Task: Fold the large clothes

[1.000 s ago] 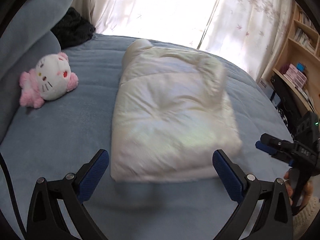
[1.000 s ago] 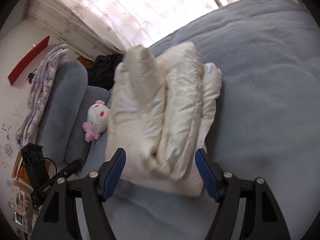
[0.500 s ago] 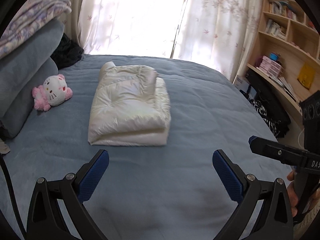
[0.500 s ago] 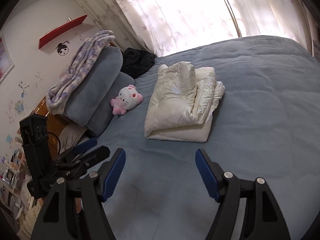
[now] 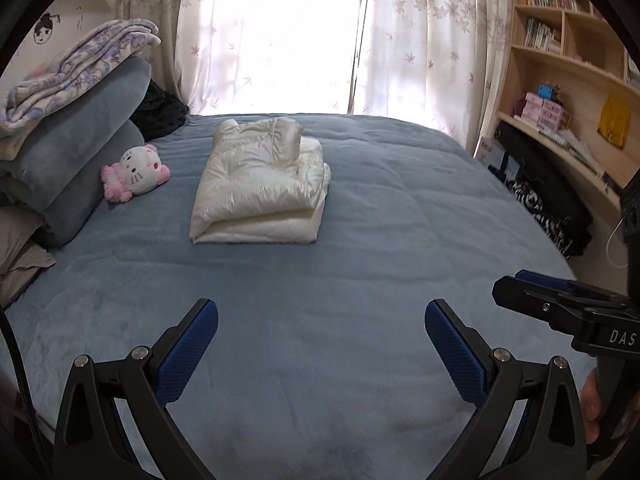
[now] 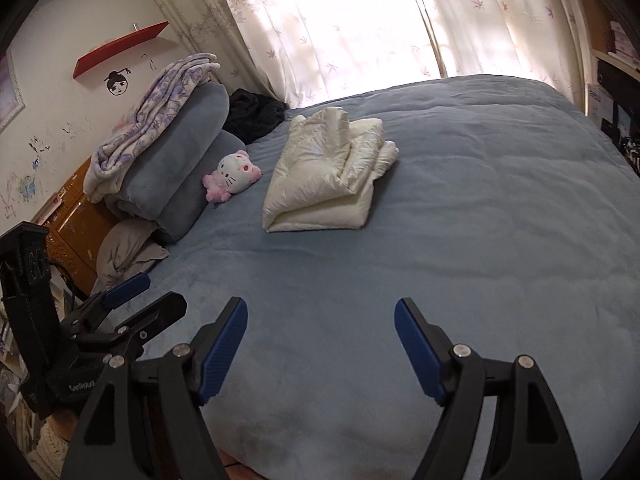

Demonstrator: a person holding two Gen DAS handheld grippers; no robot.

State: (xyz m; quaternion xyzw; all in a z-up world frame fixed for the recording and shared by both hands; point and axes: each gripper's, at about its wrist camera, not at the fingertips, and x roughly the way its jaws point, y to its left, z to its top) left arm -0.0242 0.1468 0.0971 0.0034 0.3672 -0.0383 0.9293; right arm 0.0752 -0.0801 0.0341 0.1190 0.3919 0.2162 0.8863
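Note:
A cream puffy jacket (image 5: 260,184) lies folded into a thick rectangle on the blue bed cover (image 5: 360,280), toward the far side; the right wrist view shows it too (image 6: 328,172). My left gripper (image 5: 322,308) is open over the near part of the bed, well back from the jacket, with nothing between its blue pads. My right gripper (image 6: 321,304) is open as well, its jaws still opening and holding nothing. Each gripper appears at the edge of the other's view: the right one (image 5: 520,284) and the left one (image 6: 148,292).
A pink and white plush toy (image 5: 134,172) leans on stacked blue cushions (image 5: 80,152) with a patterned blanket on top at the left. A dark garment (image 5: 160,112) sits at the far left corner. Wooden shelves (image 5: 560,100) and a black bag (image 5: 552,208) stand along the right.
Both grippers have pulled back and up from the folded jacket, which lies let go on the bed and looks much smaller. The jacket's top flap has settled flat.

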